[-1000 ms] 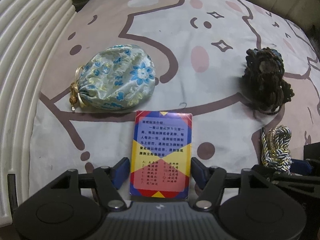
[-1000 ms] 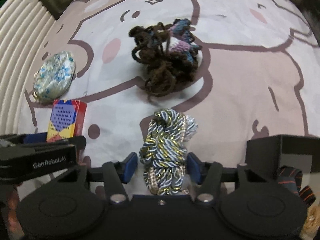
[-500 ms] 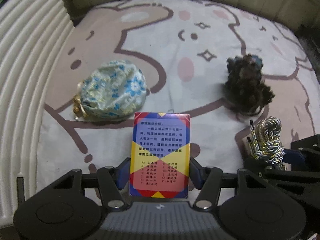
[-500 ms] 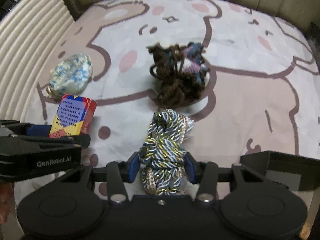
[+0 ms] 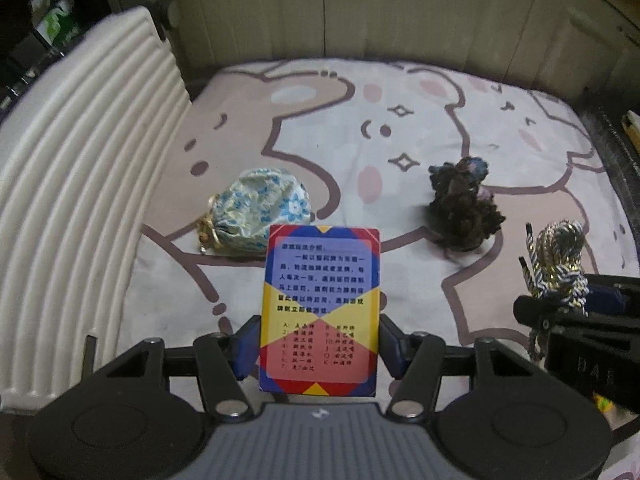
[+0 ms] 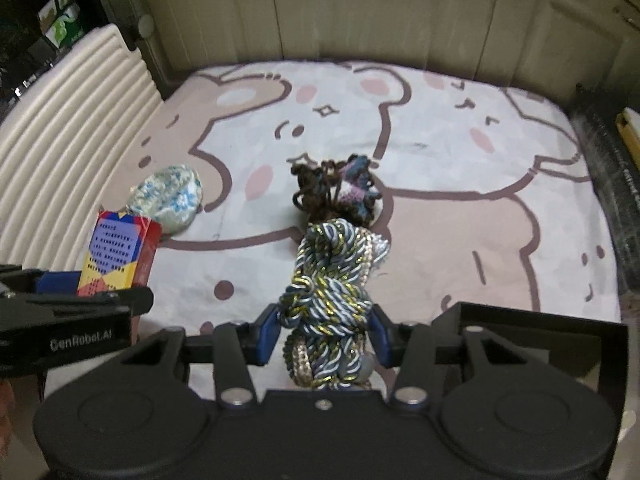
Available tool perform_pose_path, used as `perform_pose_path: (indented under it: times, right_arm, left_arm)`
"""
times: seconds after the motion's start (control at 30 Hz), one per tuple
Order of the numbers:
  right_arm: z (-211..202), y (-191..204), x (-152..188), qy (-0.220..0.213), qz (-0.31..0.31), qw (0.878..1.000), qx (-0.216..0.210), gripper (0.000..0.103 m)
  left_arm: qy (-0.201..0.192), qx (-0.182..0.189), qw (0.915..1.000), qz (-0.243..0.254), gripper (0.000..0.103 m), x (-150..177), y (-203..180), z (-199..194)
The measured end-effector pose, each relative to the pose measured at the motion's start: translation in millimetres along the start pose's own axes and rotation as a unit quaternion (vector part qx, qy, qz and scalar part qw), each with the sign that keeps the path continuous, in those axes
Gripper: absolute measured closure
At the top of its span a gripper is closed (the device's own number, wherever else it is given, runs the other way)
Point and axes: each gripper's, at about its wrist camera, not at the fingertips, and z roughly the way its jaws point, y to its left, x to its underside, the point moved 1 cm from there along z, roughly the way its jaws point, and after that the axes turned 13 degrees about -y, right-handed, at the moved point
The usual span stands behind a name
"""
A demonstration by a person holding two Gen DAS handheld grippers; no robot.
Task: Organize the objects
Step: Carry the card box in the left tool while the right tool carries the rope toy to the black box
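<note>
My left gripper (image 5: 318, 346) is shut on a colourful card box (image 5: 320, 308) with red, yellow and blue panels, held up above the bed; the box (image 6: 116, 258) also shows at the left of the right wrist view. My right gripper (image 6: 324, 332) is shut on a bundle of twisted blue, white and gold cord (image 6: 334, 284), also lifted; the cord (image 5: 560, 256) appears at the right in the left wrist view. On the bedsheet (image 5: 400, 120) lie a blue floral drawstring pouch (image 5: 260, 212) and a dark brown yarn tangle (image 5: 464, 208).
A ribbed white headboard cushion (image 5: 80, 184) runs along the left. A pale panelled wall (image 6: 360, 12) stands behind the bed. A black box (image 6: 540, 336) sits at the lower right of the right wrist view. Dark clutter lines the bed's right edge (image 6: 612, 184).
Both grippers have risen with the card box and the cord bundle; the bed looks farther away and the back wall has come into view. The pouch and the yarn tangle lie unmoved.
</note>
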Motion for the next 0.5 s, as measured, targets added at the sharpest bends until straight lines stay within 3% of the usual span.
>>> perform_pose_path:
  times: [0.5]
  right_arm:
    - [-72.8,1.7,1.6,-0.080,-0.010,0.997,0.002,0.055]
  left_arm:
    - [-0.078,-0.009,0.9967,-0.022,0.043,8.1,5.5,-73.7]
